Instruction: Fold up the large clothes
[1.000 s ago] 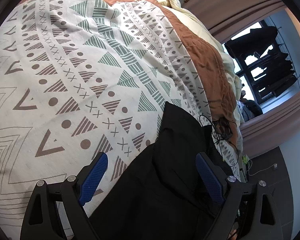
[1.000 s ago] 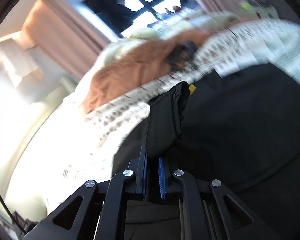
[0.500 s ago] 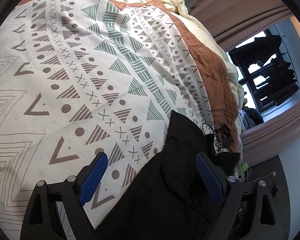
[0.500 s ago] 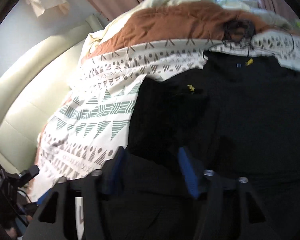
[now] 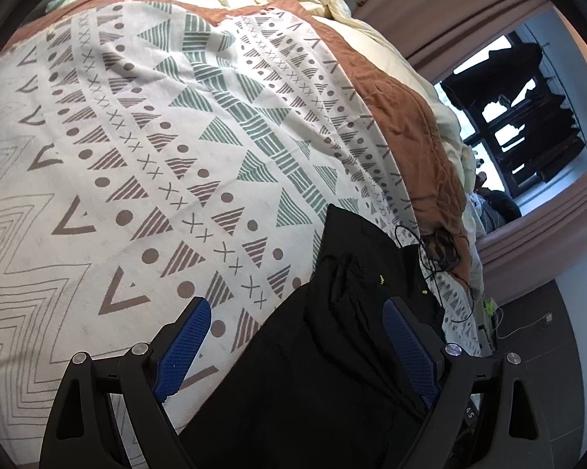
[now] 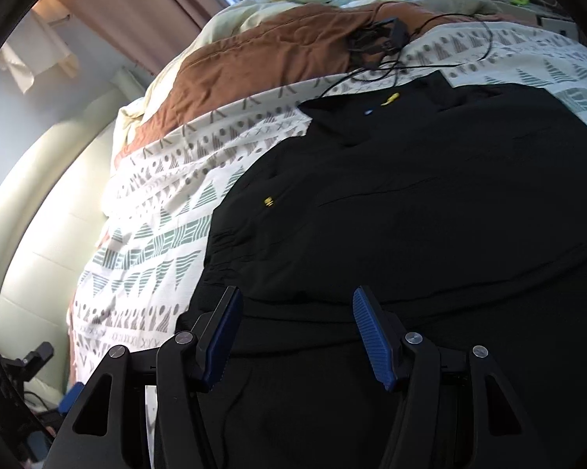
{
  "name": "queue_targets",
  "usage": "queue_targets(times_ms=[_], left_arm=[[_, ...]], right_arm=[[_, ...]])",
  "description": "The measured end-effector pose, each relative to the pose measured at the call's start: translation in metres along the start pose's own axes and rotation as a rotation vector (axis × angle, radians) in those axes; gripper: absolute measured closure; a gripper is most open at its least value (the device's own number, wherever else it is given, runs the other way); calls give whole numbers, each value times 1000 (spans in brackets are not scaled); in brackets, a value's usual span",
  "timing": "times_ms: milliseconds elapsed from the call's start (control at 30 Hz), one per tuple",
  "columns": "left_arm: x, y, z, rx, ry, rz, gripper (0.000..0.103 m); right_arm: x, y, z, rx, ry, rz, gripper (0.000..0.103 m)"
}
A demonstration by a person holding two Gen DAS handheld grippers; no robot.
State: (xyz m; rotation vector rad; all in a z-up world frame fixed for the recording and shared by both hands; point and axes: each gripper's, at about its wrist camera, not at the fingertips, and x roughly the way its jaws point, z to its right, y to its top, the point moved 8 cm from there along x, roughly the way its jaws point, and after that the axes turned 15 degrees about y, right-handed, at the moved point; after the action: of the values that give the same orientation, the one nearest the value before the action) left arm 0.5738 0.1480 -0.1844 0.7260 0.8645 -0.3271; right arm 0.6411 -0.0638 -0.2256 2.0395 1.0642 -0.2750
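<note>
A large black garment (image 6: pixel 410 215) lies spread on a patterned bedspread (image 6: pixel 156 242), with a sleeve folded in over its body and small yellow marks on it. It also shows in the left wrist view (image 5: pixel 332 332), low and right of centre. My right gripper (image 6: pixel 295 332) is open and empty, just above the garment's near part. My left gripper (image 5: pixel 293 336) is open and empty, over the garment's edge where it meets the bedspread (image 5: pixel 156 136).
A brown blanket (image 6: pixel 273 58) and a cream duvet (image 5: pixel 371 11) are bunched at the far side of the bed. A black device with cables (image 6: pixel 379 39) lies beside the garment's collar. A padded cream headboard (image 6: pixel 31 195) stands at left. Curtains and a window are beyond.
My right gripper has opened and let go of the sleeve, which now lies folded on the garment. The right gripper has drawn back. The left gripper has shifted slightly and stayed open.
</note>
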Motion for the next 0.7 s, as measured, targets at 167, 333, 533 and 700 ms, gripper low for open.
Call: queue_targets(times_ms=[167, 333, 533, 700], left_arm=[[-28, -8, 21, 70, 7, 50, 13], [-49, -18, 36, 140, 46, 104, 3], [-63, -34, 36, 131, 15, 108, 2], [-84, -54, 36, 180, -28, 108, 1]], right_arm=[[-42, -1, 9, 13, -2, 41, 43], [-93, -8, 27, 55, -2, 105, 21], [-140, -25, 52, 106, -25, 153, 5], [-176, -43, 63, 127, -31, 183, 4]])
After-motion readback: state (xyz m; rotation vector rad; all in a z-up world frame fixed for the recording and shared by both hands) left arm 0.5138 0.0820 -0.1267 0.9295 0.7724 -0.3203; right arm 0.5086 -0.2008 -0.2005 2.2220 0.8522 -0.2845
